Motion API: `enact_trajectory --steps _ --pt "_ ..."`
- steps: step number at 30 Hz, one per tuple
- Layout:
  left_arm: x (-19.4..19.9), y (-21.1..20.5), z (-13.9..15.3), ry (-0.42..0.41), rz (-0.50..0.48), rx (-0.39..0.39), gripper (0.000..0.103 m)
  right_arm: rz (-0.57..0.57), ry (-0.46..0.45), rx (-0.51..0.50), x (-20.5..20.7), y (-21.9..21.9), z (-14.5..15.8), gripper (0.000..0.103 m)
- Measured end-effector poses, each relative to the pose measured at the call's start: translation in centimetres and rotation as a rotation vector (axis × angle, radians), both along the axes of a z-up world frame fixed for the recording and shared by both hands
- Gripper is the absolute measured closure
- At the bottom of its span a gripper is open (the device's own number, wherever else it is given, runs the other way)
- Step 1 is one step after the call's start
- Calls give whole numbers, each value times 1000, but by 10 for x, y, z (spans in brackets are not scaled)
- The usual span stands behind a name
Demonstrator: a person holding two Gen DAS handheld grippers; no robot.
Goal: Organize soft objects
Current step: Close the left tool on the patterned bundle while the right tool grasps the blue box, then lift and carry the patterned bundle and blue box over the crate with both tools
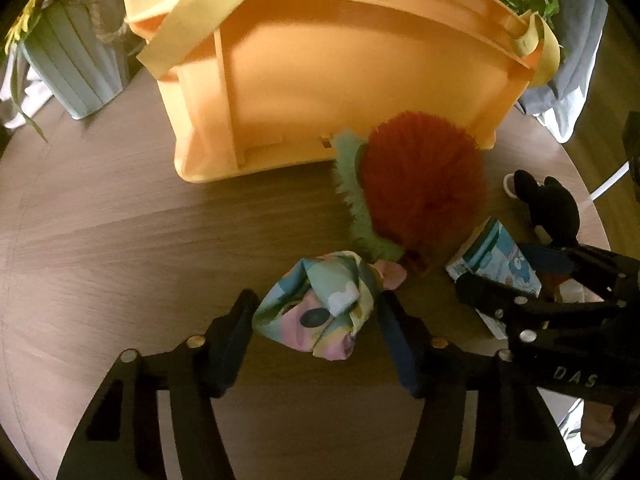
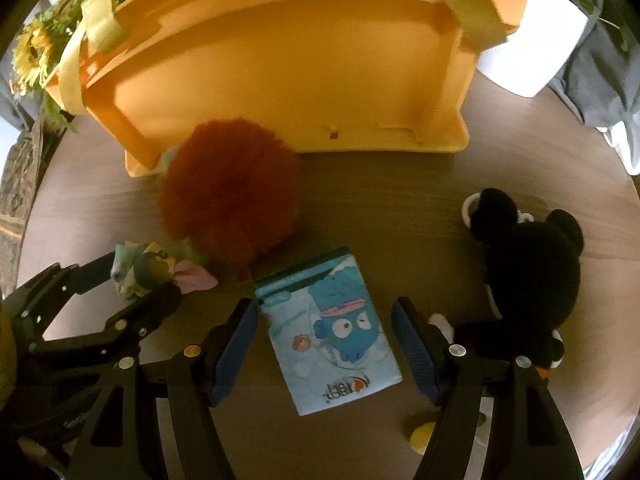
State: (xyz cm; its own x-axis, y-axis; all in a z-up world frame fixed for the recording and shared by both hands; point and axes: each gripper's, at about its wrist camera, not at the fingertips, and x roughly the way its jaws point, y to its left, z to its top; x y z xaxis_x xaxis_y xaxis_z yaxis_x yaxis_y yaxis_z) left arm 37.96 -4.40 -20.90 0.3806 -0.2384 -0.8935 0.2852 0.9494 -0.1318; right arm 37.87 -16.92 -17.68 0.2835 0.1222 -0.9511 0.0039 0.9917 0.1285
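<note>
Bundle: pastel cloth bundle (image 1: 316, 306), light and squashy, lying mid-worktop (image 1: 120, 220) before the orange tote (image 1: 320, 80).
Left gripper (image 1: 316, 316): fingers closing around its middle, touching.
Right gripper (image 2: 324, 344): fingers standing open, straddling the flat blue pouch (image 2: 332, 328).

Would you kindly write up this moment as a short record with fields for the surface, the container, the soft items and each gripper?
surface: round wooden table
container: orange bin with yellow straps, at the far side of the table
soft items: pastel cloth bundle, red pompom, blue cartoon pouch, black plush toy
left gripper: jaws on either side of the cloth bundle, pads at its edges
right gripper: open, straddling the pouch, gaps on both sides
</note>
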Motion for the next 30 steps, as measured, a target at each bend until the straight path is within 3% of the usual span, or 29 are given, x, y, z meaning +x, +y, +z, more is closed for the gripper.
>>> enact_trajectory --steps 4,6,14,30 --pt "2 1 1 -7 -5 1 48 -5 7 -1 0 3 -4 34" --pt "1 0 1 -12 -8 4 49 -8 3 -6 0 5 -3 41" --pt "-7 3 6 -34 -3 5 51 -12 -13 -4 -10 10 0 42" --pt "-30 12 58 -170 18 0 51 -42 -121 15 -44 1 41 42"
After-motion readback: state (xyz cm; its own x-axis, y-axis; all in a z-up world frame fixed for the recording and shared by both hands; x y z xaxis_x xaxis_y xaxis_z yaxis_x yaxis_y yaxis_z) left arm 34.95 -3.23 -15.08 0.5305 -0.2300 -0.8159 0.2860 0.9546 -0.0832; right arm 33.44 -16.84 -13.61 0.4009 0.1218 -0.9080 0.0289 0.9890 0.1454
